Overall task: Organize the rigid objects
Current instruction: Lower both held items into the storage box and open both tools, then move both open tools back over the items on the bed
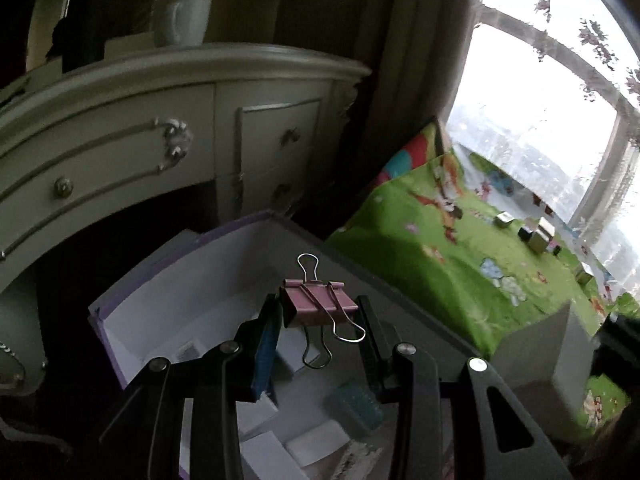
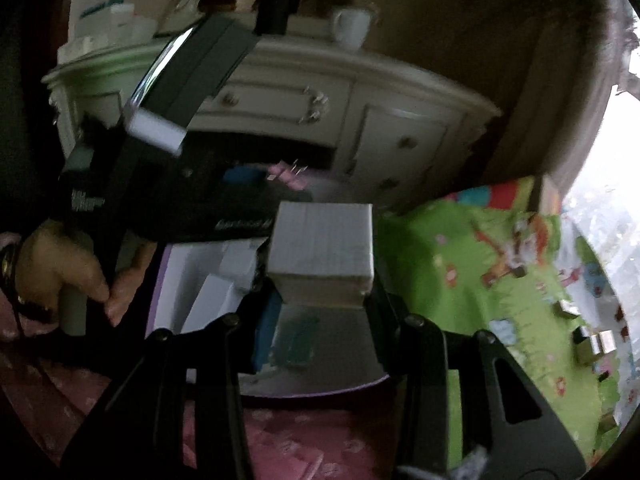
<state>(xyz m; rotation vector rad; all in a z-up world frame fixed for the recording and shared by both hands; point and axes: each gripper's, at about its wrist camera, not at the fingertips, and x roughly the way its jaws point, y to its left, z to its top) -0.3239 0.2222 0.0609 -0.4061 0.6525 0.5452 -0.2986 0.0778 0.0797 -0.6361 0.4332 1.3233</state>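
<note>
My left gripper is shut on a pink binder clip with silver wire handles, held above an open purple-edged box that has a white inside. White blocks and a teal piece lie in the box. My right gripper is shut on a white cardboard box, held over the same purple-edged box. The left gripper with the pink clip shows blurred in the right wrist view, with the person's hand on its handle.
A cream dresser with a white mug on top stands behind the box. A green cartoon-print cloth to the right carries several small metallic cubes, also in the right wrist view. A bright window is at the right.
</note>
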